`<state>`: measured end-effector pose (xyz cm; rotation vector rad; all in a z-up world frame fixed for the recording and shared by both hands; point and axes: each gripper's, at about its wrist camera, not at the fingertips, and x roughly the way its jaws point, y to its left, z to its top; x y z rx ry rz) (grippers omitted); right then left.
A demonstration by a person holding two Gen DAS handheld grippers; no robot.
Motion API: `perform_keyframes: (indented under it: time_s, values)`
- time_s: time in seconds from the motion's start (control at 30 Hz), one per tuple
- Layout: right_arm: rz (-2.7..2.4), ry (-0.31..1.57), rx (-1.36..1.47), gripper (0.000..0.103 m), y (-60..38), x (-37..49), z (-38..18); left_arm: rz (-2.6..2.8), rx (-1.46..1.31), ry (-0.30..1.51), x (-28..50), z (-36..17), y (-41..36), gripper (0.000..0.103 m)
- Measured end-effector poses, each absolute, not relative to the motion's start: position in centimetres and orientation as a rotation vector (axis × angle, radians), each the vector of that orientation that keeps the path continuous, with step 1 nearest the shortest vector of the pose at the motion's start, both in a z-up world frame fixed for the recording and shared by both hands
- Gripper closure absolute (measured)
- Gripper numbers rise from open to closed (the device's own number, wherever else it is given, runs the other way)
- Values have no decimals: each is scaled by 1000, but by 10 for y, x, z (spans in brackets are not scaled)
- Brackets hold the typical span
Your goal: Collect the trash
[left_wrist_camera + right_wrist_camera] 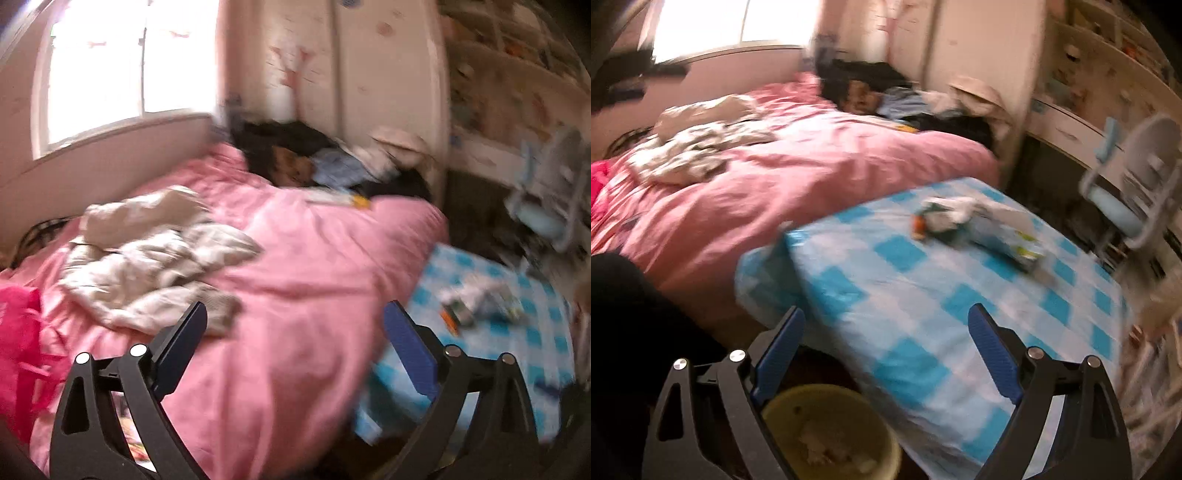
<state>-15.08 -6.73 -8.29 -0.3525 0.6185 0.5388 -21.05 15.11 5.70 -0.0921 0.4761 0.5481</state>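
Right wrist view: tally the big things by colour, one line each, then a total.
Pink: 1, the pink duvet
Blue-and-white check: 1, the checked cloth
Yellowish: 1, the bin, with pale scraps inside
Pale blue: 1, the chair
Mixed colours, too blurred to split: 1, the trash pile on the checked cloth
Total: 5

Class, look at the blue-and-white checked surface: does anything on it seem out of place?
Yes: a small heap of crumpled wrappers lies loose on the blue-and-white checked cover, not in the round yellowish bin below its edge.
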Motion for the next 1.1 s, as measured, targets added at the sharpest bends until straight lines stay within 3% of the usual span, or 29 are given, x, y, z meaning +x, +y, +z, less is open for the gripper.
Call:
perform_keyframes:
  time_s: [0.53, 1.1]
  values:
    - [658, 561, -429, 15, -16, -167, -107, 869, -165, 378, -259, 90, 251, 7]
    - [691, 583, -435, 15, -2, -161, -117, 968, -182, 348, -275, 100, 286, 7]
